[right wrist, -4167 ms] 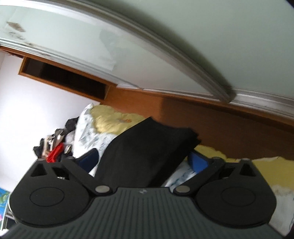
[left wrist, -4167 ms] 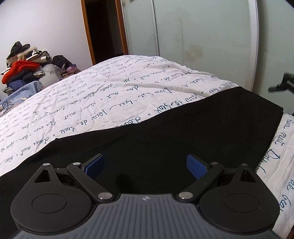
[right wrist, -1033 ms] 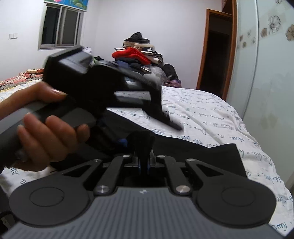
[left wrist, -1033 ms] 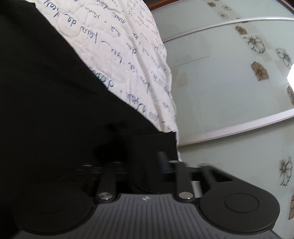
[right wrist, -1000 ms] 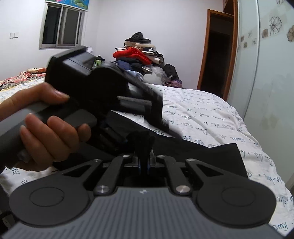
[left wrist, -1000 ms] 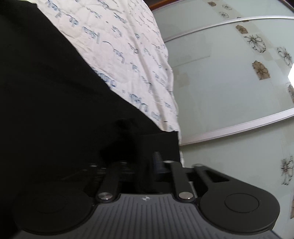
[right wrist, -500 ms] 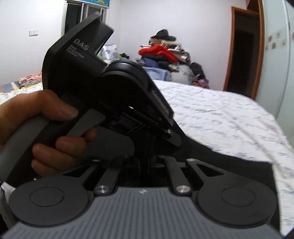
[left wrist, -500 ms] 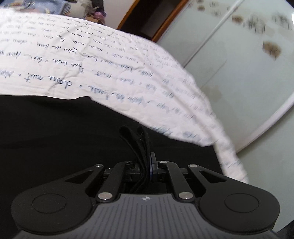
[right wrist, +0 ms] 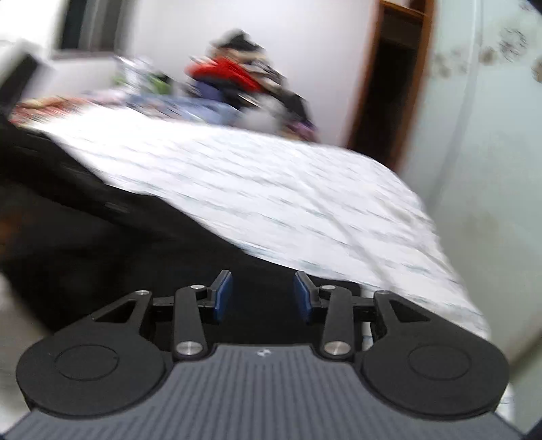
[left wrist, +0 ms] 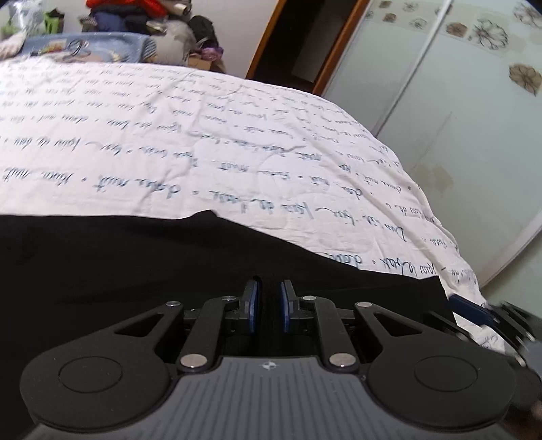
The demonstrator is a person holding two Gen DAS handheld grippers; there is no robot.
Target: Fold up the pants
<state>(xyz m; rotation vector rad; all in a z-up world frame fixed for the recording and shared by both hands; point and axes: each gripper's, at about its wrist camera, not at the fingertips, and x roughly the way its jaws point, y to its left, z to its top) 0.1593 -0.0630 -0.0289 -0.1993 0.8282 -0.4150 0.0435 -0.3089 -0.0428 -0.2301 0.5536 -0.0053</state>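
Note:
The black pants (left wrist: 135, 264) lie flat on the white quilt with blue script (left wrist: 203, 152), across the near part of the bed. They also show in the right wrist view (right wrist: 135, 237), which is blurred. My left gripper (left wrist: 268, 306) hovers over the pants with its blue pads a small gap apart and nothing between them. My right gripper (right wrist: 263, 296) is open and empty above the pants' end near the bed's right edge. The right gripper also shows at the right edge of the left wrist view (left wrist: 487, 318).
A pile of clothes (left wrist: 135, 10) sits beyond the far side of the bed. A dark doorway (left wrist: 298, 44) with a wooden frame is at the back. Sliding wardrobe doors with flower prints (left wrist: 474, 118) stand close along the bed's right side.
Both grippers were shut on pants fabric half a second ago; both have let go. The pants now lie flat, and the right gripper has moved away to the right.

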